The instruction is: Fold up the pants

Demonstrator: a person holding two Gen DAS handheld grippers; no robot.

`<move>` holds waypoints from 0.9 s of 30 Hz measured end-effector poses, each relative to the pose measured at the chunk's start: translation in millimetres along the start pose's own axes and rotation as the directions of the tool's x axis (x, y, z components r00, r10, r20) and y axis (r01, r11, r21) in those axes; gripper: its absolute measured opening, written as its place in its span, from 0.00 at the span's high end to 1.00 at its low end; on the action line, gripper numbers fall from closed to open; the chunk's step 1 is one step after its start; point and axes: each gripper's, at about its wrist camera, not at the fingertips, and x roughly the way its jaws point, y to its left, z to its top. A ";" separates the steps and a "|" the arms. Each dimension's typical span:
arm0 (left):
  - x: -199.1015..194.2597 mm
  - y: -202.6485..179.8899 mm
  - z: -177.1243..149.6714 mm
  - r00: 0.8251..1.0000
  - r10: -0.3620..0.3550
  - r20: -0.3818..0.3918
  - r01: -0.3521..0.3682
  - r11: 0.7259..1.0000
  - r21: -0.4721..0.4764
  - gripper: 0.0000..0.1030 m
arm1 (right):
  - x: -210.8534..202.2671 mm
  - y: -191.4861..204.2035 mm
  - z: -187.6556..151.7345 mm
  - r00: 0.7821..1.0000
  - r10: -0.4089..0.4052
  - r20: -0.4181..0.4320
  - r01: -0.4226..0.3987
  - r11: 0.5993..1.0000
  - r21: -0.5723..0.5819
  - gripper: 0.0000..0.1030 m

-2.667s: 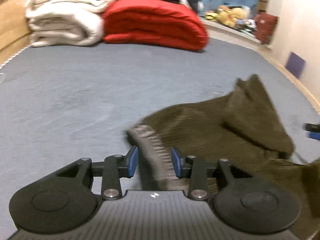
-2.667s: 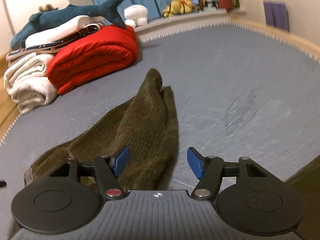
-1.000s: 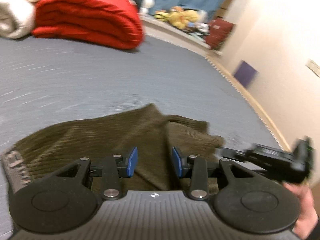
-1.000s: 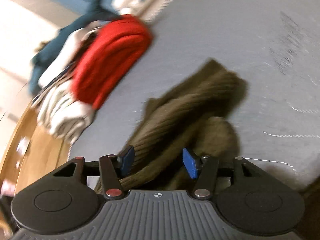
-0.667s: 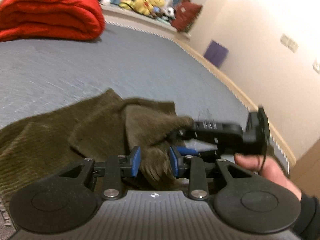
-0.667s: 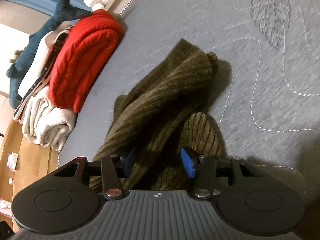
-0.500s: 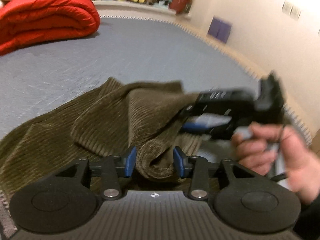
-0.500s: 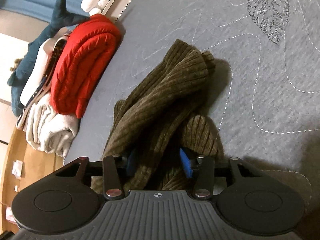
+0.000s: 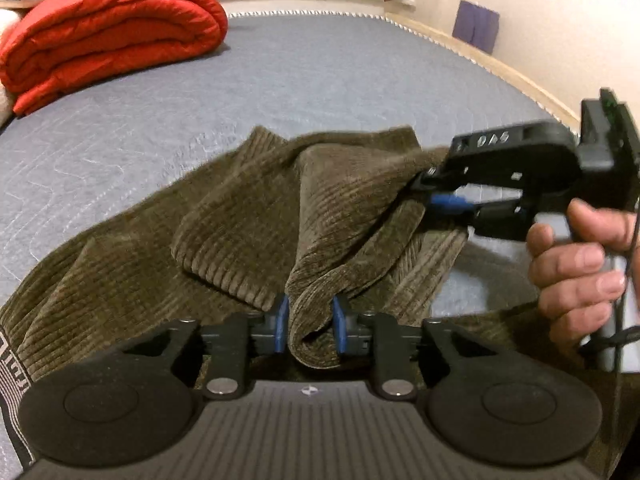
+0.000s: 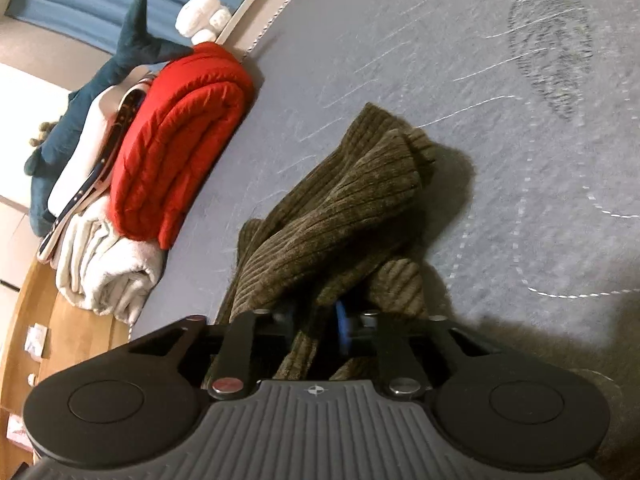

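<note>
Left gripper (image 9: pixel 308 329) fingers pinch a fold of the olive corduroy pants (image 9: pixel 248 220). Right gripper (image 10: pixel 316 330) fingers clamp another bunch; the rest trails ahead of them on the grey bed (image 10: pixel 400 60).

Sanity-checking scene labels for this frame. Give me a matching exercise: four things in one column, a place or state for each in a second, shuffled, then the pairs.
Things:
1. left tongs
2. right tongs
3. red quilt
4. shark plush

Places or states:
A. rolled up at the far end of the grey mattress
B. lying on top of the stacked bedding, tail up
C. shut on a fold of the corduroy pants close to the camera
D. gripping the pants' edge out to the right, held by a bare hand

Pairs: 1-C, 2-D, 3-A, 4-B
</note>
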 end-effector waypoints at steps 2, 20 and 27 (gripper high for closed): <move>-8.7 0.6 4.7 0.998 -0.031 0.061 0.031 1.000 -0.004 0.86 | 6.3 3.3 1.7 1.000 -0.002 -0.005 0.002 1.000 -0.024 0.72; -52.8 10.5 23.6 0.847 -0.474 0.241 0.437 0.879 0.191 0.75 | -102.5 33.1 48.0 0.960 0.195 0.200 -0.181 0.980 -0.085 0.94; -66.7 32.5 40.6 0.872 -0.377 0.312 0.374 0.925 0.073 0.55 | -171.7 18.1 73.8 0.920 0.064 0.387 -0.034 0.996 -0.085 0.94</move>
